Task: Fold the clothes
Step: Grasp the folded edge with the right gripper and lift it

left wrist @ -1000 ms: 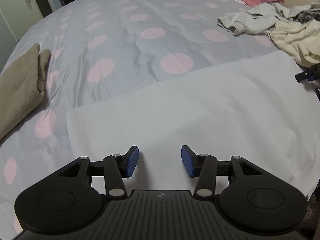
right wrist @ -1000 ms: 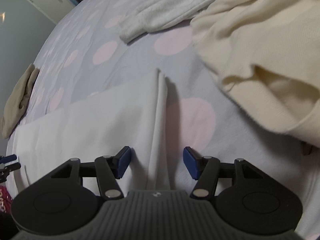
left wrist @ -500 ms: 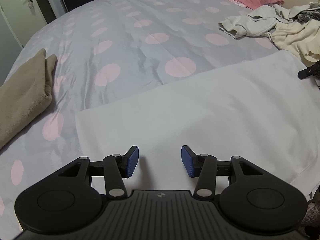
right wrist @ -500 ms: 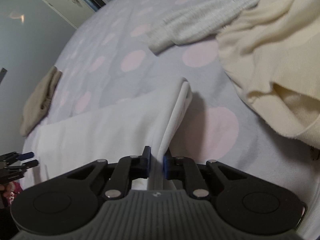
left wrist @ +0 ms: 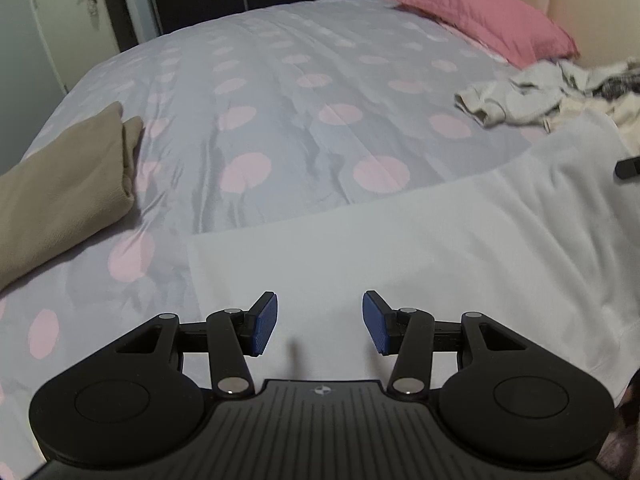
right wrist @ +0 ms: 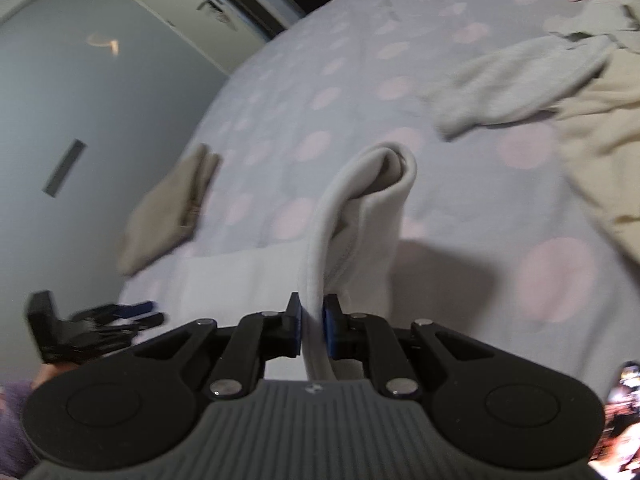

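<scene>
The white garment [left wrist: 400,248] lies spread across the near side of the bed, its left part flat on the dotted duvet [left wrist: 280,120] and its right end raised. That raised end shows best in the right wrist view, where the cloth [right wrist: 360,216] stands up in a doubled loop off the bedding. The right gripper [right wrist: 311,330] is clamped on this edge, the blue pads pinching the fabric between them, and the blur there suggests the arm is in motion. The left gripper [left wrist: 319,322] hangs low over the flat left part, fingers spread wide with nothing between them; from the other side it [right wrist: 120,316] appears just off the garment's far edge.

To my eye the step is carrying the held end across to make a fold. It would go best if the pinch stays deep enough to keep both layers together, since the loop looks ready to slip apart. The end should travel low and level so the crease forms straight rather than skewed. The free gripper could press down on the flat part to stop the whole piece from dragging along the smooth duvet.

Further out, a folded tan garment [left wrist: 60,192] rests well to the left. A heap of pale clothes [left wrist: 540,92] lies beyond the right end, near the pink pillow [left wrist: 488,20].
</scene>
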The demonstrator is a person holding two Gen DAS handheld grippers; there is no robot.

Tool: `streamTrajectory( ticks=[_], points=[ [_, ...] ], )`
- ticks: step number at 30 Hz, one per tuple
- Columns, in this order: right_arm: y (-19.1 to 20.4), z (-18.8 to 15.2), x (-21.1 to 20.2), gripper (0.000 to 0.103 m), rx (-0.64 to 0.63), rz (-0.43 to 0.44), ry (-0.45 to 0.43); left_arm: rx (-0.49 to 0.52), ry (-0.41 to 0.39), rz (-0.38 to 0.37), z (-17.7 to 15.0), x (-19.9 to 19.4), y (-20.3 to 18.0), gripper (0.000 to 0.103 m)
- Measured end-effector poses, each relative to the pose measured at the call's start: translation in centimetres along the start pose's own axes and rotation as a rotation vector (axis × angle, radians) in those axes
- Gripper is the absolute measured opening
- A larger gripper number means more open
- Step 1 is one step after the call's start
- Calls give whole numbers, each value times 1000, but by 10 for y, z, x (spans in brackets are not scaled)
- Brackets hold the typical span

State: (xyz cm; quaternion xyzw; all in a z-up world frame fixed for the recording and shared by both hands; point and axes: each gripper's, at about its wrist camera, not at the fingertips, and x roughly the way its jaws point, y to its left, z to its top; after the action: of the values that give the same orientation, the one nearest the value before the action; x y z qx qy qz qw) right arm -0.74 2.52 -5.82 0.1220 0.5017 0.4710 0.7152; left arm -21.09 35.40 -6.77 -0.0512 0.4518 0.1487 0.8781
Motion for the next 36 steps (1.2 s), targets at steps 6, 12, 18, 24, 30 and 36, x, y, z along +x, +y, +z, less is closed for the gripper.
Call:
streamTrajectory(
  ticks=[6, 12, 18, 24, 30, 36],
  points=[
    [58, 5, 24, 13, 0, 132, 20, -94, -44, -7, -5, -17, 25, 45],
    [118, 13, 67, 13, -10, 229, 52, -161, -64, -2, -12, -30, 48, 45],
    [174, 9, 126, 13, -23, 304, 103, -194, -109, 11, -16, -45, 62, 44],
    [212, -10, 187, 13, -30, 280, 156, -232, -117, 37, -22, -52, 77, 44],
    [219, -34, 235, 13, -4, 187, 174, -238, -90, 62, -29, -49, 85, 44],
    [216, -47, 260, 13, 0, 103, 178, -227, -38, 90, -31, -38, 86, 44]
  ],
)
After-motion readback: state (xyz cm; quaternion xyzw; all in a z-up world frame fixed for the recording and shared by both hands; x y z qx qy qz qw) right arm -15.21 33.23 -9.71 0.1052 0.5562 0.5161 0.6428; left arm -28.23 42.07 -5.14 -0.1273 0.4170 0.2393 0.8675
